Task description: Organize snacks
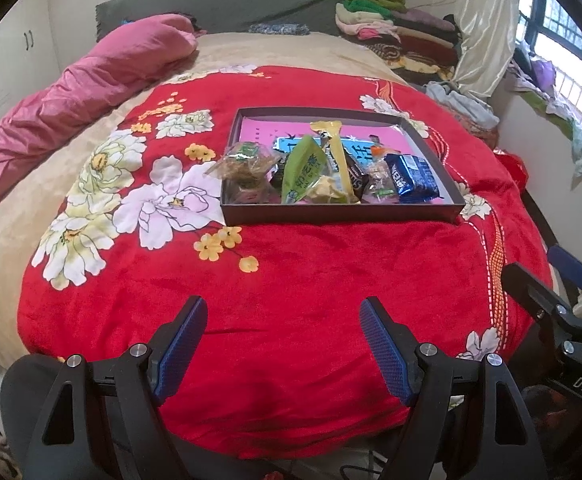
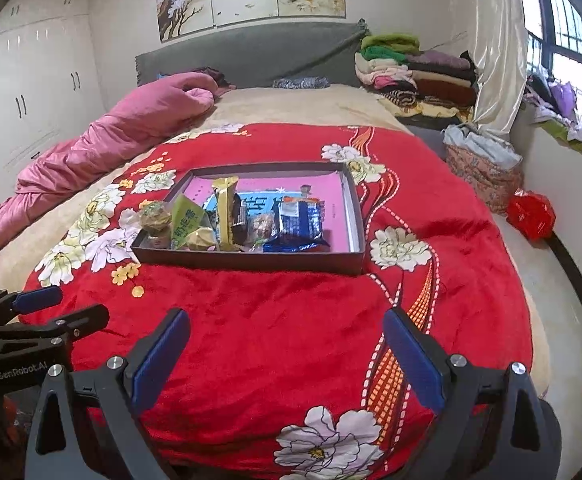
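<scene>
A shallow dark box (image 1: pixel 343 216) (image 2: pixel 251 262) with a pink floor lies on the red flowered blanket (image 1: pixel 291 280) (image 2: pixel 271 320). Along its near side lie several snacks: a clear bag of brown sweets (image 1: pixel 247 166) (image 2: pixel 155 216), a green packet (image 1: pixel 303 176) (image 2: pixel 187 220), a long yellow packet (image 1: pixel 333 148) (image 2: pixel 225 208), a dark bar (image 1: pixel 357 176) (image 2: pixel 240 218), a small clear wrapped sweet (image 1: pixel 381 184) (image 2: pixel 263 226) and a blue packet (image 1: pixel 411 178) (image 2: pixel 299 224). My left gripper (image 1: pixel 283 344) (image 2: pixel 57 312) is open and empty, near the blanket's front edge. My right gripper (image 2: pixel 287 356) (image 1: pixel 539 276) is open and empty beside it.
The blanket covers a beige bed (image 1: pixel 283 52). A pink duvet (image 1: pixel 71 96) (image 2: pixel 111 136) lies along the left. Folded clothes (image 1: pixel 403 28) (image 2: pixel 411 72) are stacked at the far right by a curtain (image 2: pixel 495 48). A red bag (image 2: pixel 531 216) sits off the right edge.
</scene>
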{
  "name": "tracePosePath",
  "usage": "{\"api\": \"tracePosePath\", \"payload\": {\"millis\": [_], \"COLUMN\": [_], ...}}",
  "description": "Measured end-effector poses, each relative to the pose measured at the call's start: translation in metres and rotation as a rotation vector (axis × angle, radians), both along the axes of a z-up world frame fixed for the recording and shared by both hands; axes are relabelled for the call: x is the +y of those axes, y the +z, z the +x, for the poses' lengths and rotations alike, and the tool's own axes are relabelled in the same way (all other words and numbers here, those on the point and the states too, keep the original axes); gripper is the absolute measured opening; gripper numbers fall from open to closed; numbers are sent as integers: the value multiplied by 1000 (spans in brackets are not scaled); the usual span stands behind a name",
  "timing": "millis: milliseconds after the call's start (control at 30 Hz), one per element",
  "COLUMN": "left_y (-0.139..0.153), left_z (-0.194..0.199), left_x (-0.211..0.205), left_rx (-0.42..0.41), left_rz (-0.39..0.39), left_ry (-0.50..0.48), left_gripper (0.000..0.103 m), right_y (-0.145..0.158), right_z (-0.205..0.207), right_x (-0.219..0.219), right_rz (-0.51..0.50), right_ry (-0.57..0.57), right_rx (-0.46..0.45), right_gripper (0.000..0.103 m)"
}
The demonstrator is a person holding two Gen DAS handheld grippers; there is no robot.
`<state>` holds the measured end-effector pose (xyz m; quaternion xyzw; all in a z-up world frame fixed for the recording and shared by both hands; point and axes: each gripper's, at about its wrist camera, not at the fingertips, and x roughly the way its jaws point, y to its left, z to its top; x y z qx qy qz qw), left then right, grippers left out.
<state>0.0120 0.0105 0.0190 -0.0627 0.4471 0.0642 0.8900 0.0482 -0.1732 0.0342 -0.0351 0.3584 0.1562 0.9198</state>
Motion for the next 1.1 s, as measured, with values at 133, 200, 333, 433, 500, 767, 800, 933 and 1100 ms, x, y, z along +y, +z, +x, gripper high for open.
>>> {"api": "tracePosePath", "payload": {"millis": [133, 200, 333, 433, 500, 767, 800, 933, 1100], "left_y": [0, 0, 0, 1, 2, 1, 1, 3, 1], "left_z": [0, 1, 0, 0, 0, -1, -1, -1, 1], "left_x": [0, 0, 0, 0, 1, -1, -2, -4, -6], "left_rx": [-1, 0, -2, 0, -1, 3, 2, -2, -3], "left_rz": [-4, -4, -5, -6, -6, -9, -9, -16, -32], "left_ry": [-2, -1, 0, -2, -2, -11, -12, -19, -30], "left_gripper": [80, 80, 80, 80, 80, 80, 80, 80, 80], "right_y": [2, 1, 1, 2, 1, 0, 0, -2, -5], "right_z": [0, 0, 0, 0, 0, 1, 1, 3, 5], "right_x": [0, 0, 0, -1, -1, -1, -2, -3, -4], "right_rz": [0, 0, 0, 2, 1, -3, 0, 3, 6], "right_ry": [1, 2, 2, 1, 0, -2, -3, -4, -5], "right_rx": [-5, 1, 6, 5, 5, 9, 12, 19, 27], "right_gripper": [98, 98, 98, 98, 98, 98, 98, 98, 98]}}
